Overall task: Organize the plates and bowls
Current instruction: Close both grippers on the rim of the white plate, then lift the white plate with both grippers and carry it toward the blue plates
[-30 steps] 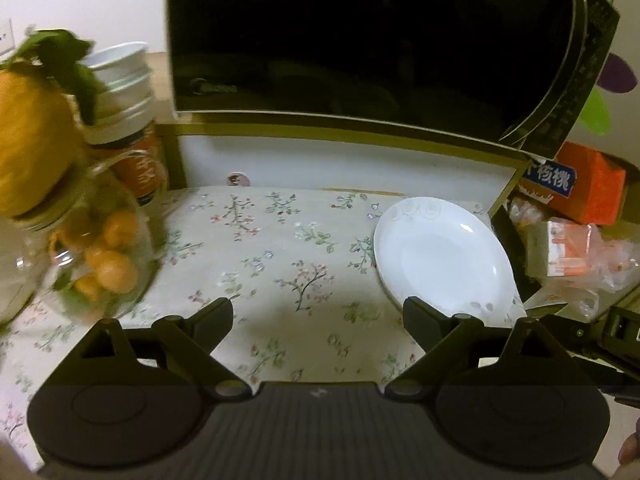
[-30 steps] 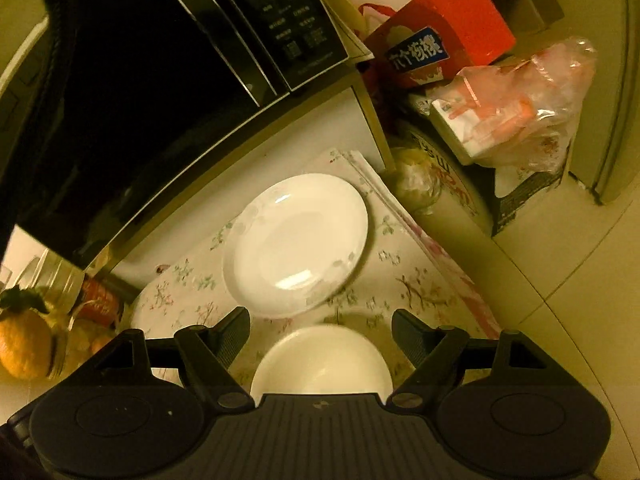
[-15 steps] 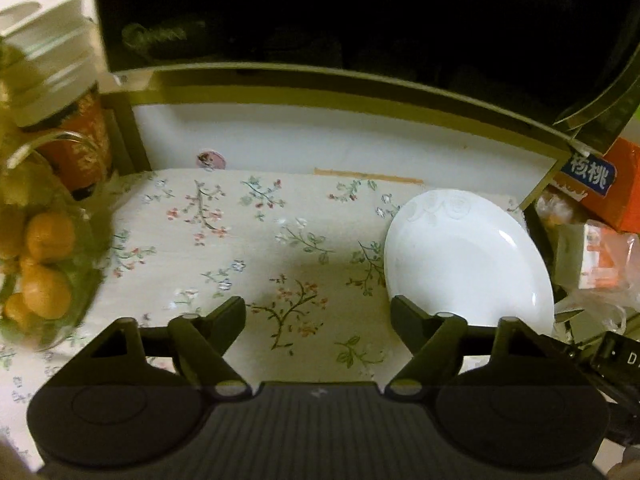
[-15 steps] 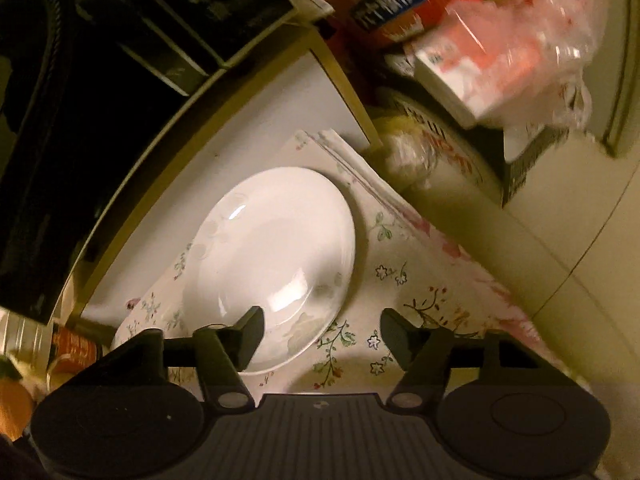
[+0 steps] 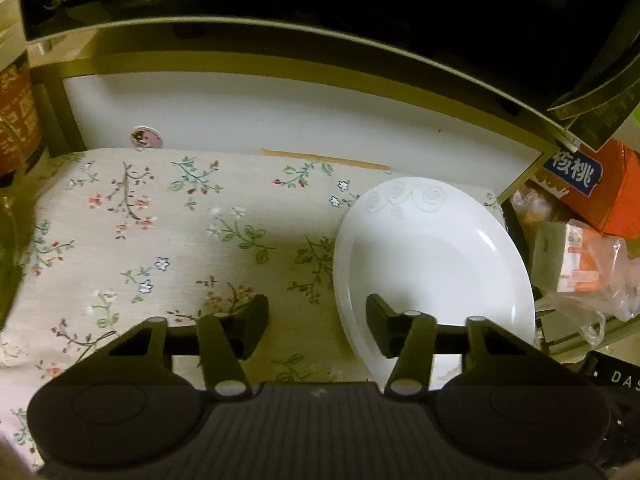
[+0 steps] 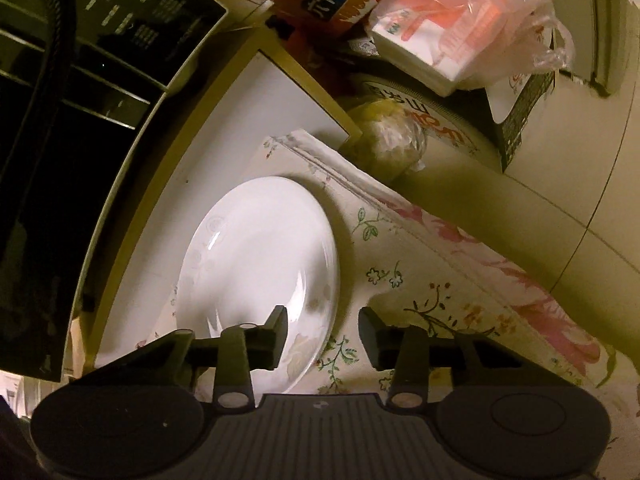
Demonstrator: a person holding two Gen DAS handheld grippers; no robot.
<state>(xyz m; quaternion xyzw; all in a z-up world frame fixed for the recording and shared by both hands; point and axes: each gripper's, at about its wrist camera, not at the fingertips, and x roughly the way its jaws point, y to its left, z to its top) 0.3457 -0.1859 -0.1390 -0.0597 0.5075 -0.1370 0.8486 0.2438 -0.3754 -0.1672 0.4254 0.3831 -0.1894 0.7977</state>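
Jaws of left gripper (image 5: 318, 326) and right gripper (image 6: 323, 332) just narrowed, part-open, straddling round white ceramic plate (image 5: 432, 264) rim, unpinched.

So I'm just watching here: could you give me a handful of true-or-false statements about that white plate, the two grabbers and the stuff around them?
1. The white plate lies on a floral tablecloth. True.
2. The plate holds food. False: it is empty.
3. The left gripper straddles the plate's rim, its jaws just closing. True.
4. The right gripper carries a bowl. False: nothing is clamped; it straddles the plate's rim.
5. The microwave sits above the plate. True.
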